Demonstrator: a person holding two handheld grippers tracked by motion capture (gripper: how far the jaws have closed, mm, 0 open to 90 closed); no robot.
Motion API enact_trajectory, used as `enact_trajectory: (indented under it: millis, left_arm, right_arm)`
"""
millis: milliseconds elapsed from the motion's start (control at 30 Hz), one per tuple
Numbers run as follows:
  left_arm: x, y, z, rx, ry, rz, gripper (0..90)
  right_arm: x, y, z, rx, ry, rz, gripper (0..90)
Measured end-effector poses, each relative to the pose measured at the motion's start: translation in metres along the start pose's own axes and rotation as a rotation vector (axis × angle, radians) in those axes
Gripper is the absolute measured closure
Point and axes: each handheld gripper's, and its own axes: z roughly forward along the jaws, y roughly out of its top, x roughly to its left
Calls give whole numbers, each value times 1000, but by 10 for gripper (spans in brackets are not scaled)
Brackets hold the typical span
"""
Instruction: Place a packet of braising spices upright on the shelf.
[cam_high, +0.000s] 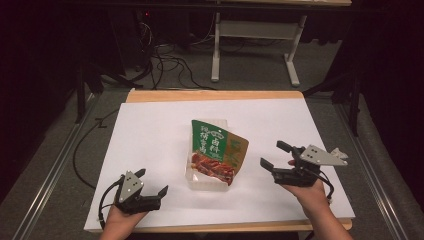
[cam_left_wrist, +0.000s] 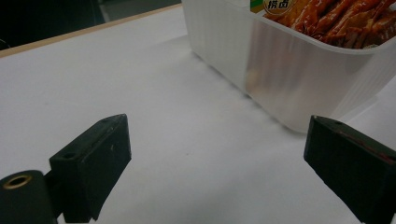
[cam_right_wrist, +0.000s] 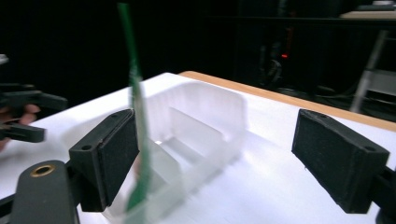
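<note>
Centrally, green snack pouch (cam_high: 218, 150) bears unreadable writing; both tongs (cam_high: 150, 185) (cam_high: 274, 154) spread, empty.

Light falls brightly on the white tabletop (cam_high: 150, 140) while the surroundings stay dark; the green packet edge (cam_right_wrist: 135, 93) blurs close-up.

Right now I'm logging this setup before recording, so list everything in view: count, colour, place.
snack packet: one, green and orange with red food pictured, standing tilted in the tub at table centre
plastic tub: one, translucent white, centre of table
table: one, white top with wooden edge
frame with legs: one, pale grey, on the floor beyond the table
cables: several, black, on the floor behind
left gripper: one, black, jaws open, near left of tub
right gripper: one, black, jaws open, right of tub
</note>
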Motion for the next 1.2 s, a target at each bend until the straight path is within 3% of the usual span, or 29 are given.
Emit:
enact_trajectory:
  millis: [100, 133, 167, 200, 367, 467, 500, 633, 867, 1200]
  left_arm:
    - [0, 0, 0, 1, 0, -2, 78]
    - [0, 0, 0, 1, 2, -1, 78]
    - [-1, 0, 0, 1, 3, -1, 78]
    - [-1, 0, 0, 1, 2, -2, 78]
    - [-1, -1, 0, 6, 4, -6, 78]
    - [-1, -2, 1, 7, 5, -4, 78]
    - [-1, -2, 1, 10, 3, 1, 78]
    - [-2, -2, 4, 18, -3, 7, 76]
    - [-4, -2, 6, 25, -10, 20, 72]
    - [-1, -2, 1, 11, -6, 16, 72]
  right_arm:
    - [-9, -6, -8, 1, -33, 11, 154]
    - [-18, -13, -16, 7, -70, 25, 155]
    - [-18, -13, -16, 7, -70, 25, 155]
    - [-26, -20, -23, 14, -106, 38, 155]
    - [-44, -37, -45, 22, -188, 60, 153]
    - [-50, -43, -56, 20, -229, 58, 153]
    - [-54, -49, -65, 28, -264, 51, 150]
    - [-61, -59, -70, 31, -301, 59, 141]
    - [-58, -64, -59, 71, -274, 50, 141]
    - [-59, -67, -56, 81, -279, 71, 147]
